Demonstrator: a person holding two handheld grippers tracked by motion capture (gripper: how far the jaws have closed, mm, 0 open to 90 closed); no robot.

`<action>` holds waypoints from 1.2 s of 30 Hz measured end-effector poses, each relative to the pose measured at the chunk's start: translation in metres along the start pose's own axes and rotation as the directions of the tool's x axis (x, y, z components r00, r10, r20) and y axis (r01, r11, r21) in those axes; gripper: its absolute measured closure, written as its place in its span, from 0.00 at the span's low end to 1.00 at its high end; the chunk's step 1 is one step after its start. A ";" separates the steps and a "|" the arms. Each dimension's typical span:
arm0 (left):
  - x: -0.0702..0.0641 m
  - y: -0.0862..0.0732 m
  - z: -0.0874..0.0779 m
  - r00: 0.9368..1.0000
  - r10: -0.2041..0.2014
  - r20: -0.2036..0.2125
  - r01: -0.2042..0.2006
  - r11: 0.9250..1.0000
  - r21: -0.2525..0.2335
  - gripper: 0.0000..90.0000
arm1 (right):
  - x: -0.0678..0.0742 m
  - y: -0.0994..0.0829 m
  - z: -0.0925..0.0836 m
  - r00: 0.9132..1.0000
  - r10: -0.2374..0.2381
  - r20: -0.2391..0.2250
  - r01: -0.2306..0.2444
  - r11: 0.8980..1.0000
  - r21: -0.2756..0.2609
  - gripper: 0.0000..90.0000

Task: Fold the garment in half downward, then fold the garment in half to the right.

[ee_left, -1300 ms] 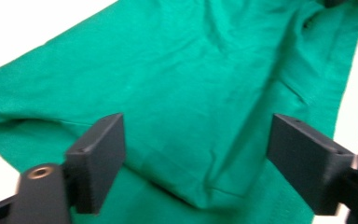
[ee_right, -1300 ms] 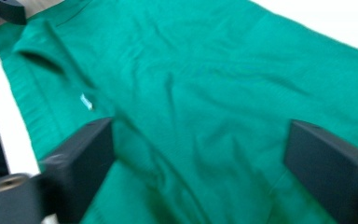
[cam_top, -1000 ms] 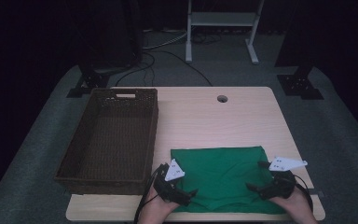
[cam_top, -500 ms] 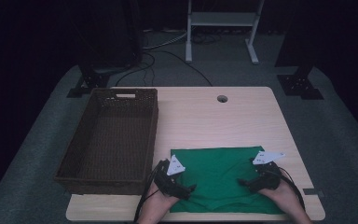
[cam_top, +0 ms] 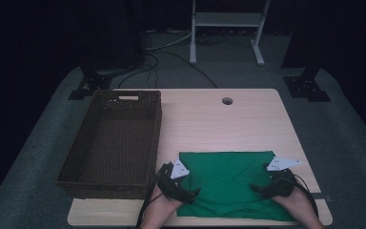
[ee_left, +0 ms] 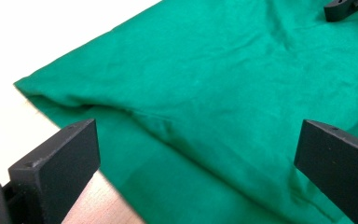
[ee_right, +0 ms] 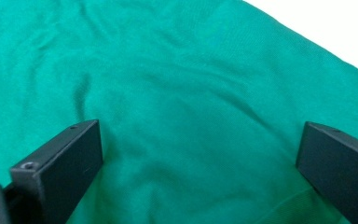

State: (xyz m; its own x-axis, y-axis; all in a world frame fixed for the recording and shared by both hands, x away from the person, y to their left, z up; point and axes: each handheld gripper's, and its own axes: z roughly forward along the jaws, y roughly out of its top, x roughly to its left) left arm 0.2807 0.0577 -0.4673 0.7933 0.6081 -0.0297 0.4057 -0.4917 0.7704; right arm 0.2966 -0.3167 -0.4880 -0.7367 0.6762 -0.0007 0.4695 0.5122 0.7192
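High view: green cloth (cam_top: 228, 183) (flat) lies crosswise.

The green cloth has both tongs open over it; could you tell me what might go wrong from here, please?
1. The cloth is folded in layers with a loose fold by the left tongs, so a pinch may catch only the top layer.
2. The right tongs sit inboard of the edge, so they might bunch the cloth.
3. The basket stands close on the left; a swing could knock it.

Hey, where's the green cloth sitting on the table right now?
In the high view the green cloth lies flat at the table's near edge, right of the wicker basket, between the left gripper and right gripper.
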 end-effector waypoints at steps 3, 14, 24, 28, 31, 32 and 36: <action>0.001 0.001 0.000 1.000 -0.005 -0.001 0.005 1.000 -0.001 0.00 | -0.002 -0.003 -0.004 1.000 0.006 0.005 -0.006 1.000 0.000 0.00; 0.003 0.007 0.008 1.000 -0.012 -0.002 0.012 1.000 0.006 0.00 | -0.008 -0.013 -0.013 1.000 0.015 0.015 -0.015 1.000 0.000 0.00; 0.010 0.010 0.018 0.999 -0.026 -0.024 0.027 0.999 0.024 0.00 | -0.008 -0.013 -0.013 1.000 0.015 0.016 -0.015 1.000 0.000 0.00; 0.012 0.011 0.022 0.999 -0.039 -0.027 0.039 0.999 0.031 0.00 | -0.008 -0.013 -0.013 1.000 0.016 0.016 -0.016 1.000 0.000 0.00; 0.012 0.011 0.025 0.998 -0.046 -0.040 0.047 0.998 0.037 0.00 | -0.008 -0.013 -0.013 1.000 0.016 0.016 -0.016 1.000 0.000 0.00; 0.013 0.012 0.027 0.998 -0.050 -0.041 0.052 0.998 0.037 0.00 | -0.008 -0.013 -0.013 1.000 0.015 0.016 -0.015 1.000 0.000 0.00; 0.012 0.013 0.031 0.998 -0.048 -0.049 0.050 0.998 0.049 0.00 | -0.008 -0.013 -0.013 1.000 0.016 0.016 -0.016 1.000 0.000 0.00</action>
State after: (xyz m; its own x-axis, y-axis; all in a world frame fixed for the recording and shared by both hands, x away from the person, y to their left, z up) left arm 0.3094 0.0396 -0.4777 0.7499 0.6606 -0.0354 0.4668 -0.4906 0.7358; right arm 0.2898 -0.3353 -0.4881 -0.7213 0.6926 -0.0002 0.4813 0.5014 0.7190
